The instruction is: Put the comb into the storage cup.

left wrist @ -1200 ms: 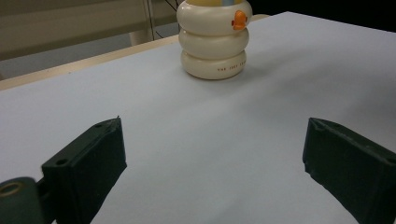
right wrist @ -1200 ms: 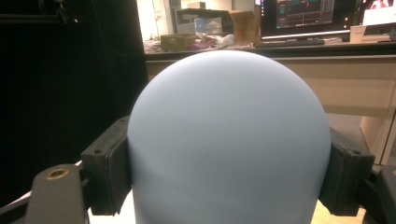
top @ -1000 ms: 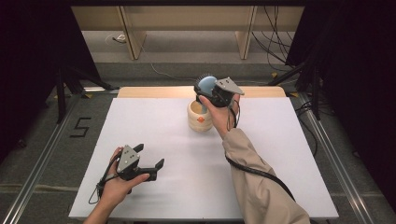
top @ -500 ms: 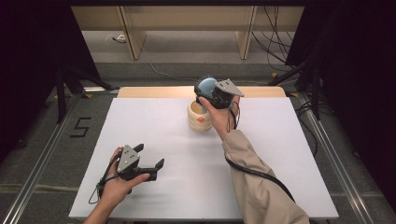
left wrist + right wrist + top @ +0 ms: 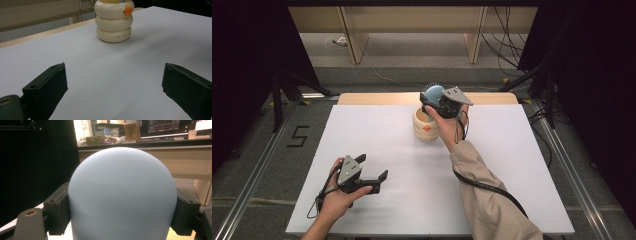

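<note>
A cream pot (image 5: 425,126) made of stacked rings stands on the white table (image 5: 387,135) toward the back middle. Just above and behind its rim my right gripper (image 5: 431,101) is shut on a rounded pale blue thing (image 5: 434,91) with small bristles along its far edge. In the right gripper view the blue dome (image 5: 122,195) sits between both pads (image 5: 58,210) of that gripper (image 5: 122,211), pressed from either side. My left gripper (image 5: 372,168) rests near the front left of the table, open and holding nothing. In the left gripper view the pot (image 5: 114,21), with an orange mark, stands far beyond my left gripper (image 5: 113,85).
A wooden strip (image 5: 377,98) runs along the table's far edge, with cables (image 5: 507,55) on the floor beyond. Metal rails (image 5: 257,165) flank the table on the left and right. A floor marker "5" (image 5: 298,136) lies to the left.
</note>
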A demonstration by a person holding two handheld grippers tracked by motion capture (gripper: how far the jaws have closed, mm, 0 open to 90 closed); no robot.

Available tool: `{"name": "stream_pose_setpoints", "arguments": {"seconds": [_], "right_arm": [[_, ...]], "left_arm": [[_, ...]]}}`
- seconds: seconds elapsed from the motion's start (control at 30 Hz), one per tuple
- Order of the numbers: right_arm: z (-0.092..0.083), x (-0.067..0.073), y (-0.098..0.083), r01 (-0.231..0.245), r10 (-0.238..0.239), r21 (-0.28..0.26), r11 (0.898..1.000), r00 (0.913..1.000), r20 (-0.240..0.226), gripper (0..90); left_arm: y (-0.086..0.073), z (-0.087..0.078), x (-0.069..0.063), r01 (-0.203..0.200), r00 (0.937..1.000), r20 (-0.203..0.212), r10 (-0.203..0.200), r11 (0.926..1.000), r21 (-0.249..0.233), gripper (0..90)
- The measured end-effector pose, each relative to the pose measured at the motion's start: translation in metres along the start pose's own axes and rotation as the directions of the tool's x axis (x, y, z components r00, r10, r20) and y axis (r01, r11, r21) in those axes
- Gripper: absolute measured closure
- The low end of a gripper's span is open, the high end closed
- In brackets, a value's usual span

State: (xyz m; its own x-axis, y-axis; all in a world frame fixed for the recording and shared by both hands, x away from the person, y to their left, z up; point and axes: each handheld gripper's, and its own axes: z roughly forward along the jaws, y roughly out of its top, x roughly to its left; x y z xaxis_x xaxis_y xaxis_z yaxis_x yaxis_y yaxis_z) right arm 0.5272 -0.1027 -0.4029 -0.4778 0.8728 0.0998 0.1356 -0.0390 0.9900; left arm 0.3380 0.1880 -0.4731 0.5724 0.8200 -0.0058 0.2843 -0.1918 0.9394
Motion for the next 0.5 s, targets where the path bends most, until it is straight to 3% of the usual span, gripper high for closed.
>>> {"name": "stream_pose_setpoints", "arguments": {"seconds": [0.27,0.5], "right_arm": [[-0.0021,-0.0013,-0.0008,0.013,-0.013,-0.004,1.0,0.9995,-0.029,20.4],[-0.0047,-0.0057,0.0003,-0.017,0.017,0.0,1.0,0.9997,-0.017,19.5]], "left_arm": [[-0.0001,0.0002,0.0001,-0.001,1.0,0.0,0.001,1.0,0.001,5.6],[-0.0003,0.0007,0.0002,0.002,1.0,0.001,-0.002,1.0,0.001,5.6]]}}
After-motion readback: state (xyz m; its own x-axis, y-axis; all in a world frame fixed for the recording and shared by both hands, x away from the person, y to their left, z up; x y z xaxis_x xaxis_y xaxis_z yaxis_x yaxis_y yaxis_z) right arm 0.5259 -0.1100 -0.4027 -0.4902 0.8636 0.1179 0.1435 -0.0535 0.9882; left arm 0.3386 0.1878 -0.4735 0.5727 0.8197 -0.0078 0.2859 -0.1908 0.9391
